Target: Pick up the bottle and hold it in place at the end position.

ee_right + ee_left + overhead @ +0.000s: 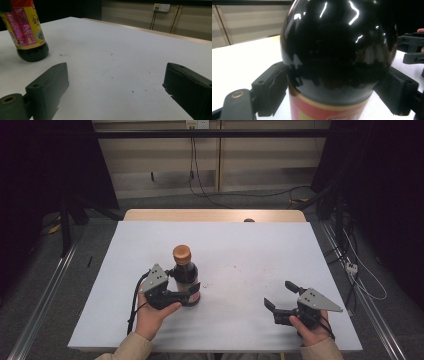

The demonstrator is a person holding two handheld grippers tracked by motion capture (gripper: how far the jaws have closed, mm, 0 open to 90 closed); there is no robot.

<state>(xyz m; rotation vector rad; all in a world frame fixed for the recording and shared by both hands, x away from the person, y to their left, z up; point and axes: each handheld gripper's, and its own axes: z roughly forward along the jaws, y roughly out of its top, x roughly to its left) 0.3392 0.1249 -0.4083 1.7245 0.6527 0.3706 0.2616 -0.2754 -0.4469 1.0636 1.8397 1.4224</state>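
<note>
A dark soy-sauce bottle (185,275) with an orange cap and a red and yellow label stands upright on the white table cover (250,250), left of centre. My left gripper (186,285) reaches in from the left and its jaws sit on either side of the bottle's lower body. In the left gripper view both pads (274,85) lie against the bottle (337,50). My right gripper (278,294) rests near the front right of the table, jaws wide apart over bare cover. In the right gripper view the gripper (115,82) holds nothing, and the bottle (27,32) stands far off.
The wooden table edge (215,215) shows beyond the cover, with a small brown object (249,220) on it. Cables (360,275) trail on the floor to the right. Metal rails (45,290) run along both sides. The right gripper (412,47) shows behind the bottle.
</note>
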